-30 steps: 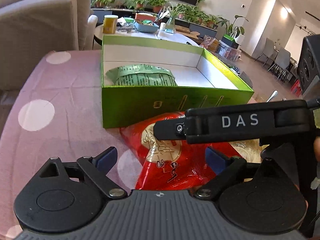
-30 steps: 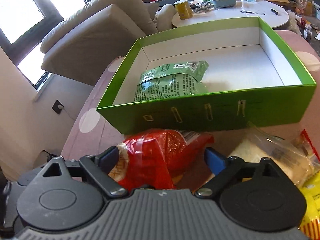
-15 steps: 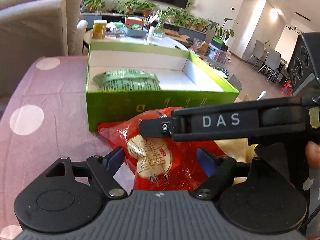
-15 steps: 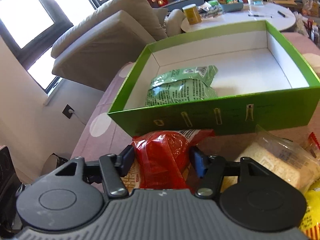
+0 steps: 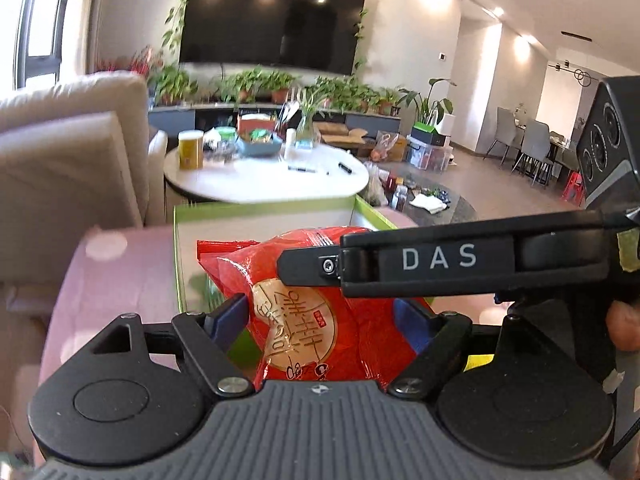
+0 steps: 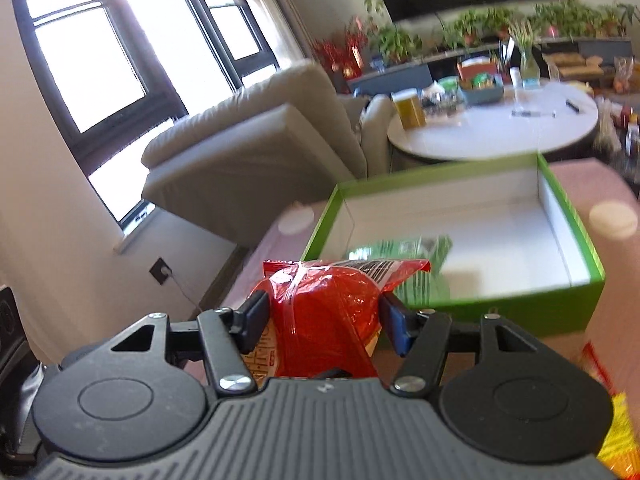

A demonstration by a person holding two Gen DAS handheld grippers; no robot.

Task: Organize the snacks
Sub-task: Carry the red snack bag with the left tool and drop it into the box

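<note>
A red snack bag [image 5: 296, 328] hangs above the pink dotted tablecloth [image 5: 80, 280], held from two sides. My left gripper [image 5: 320, 314] is shut on it, its blue pads pressing both flanks. My right gripper [image 6: 326, 314] is shut on the crumpled end of the same red bag [image 6: 324, 320]. In the left wrist view a black bar marked DAS [image 5: 440, 258], part of the right gripper, crosses in front of the bag. Just beyond stands the open green box [image 6: 576, 304] with a green snack bag [image 6: 404, 250] in its near left corner. The red bag hides part of the box.
A beige sofa [image 6: 248, 148] stands left of the box. Behind it is a round white table [image 5: 264, 176] with a yellow can, a bowl and pens. A yellow packet [image 6: 616, 440] lies at the lower right. A person's hand [image 5: 624, 328] shows at the right edge.
Both grippers have closed on the red bag and risen with it off the cloth. Both views have tilted up, so the box now sits lower in the picture.
</note>
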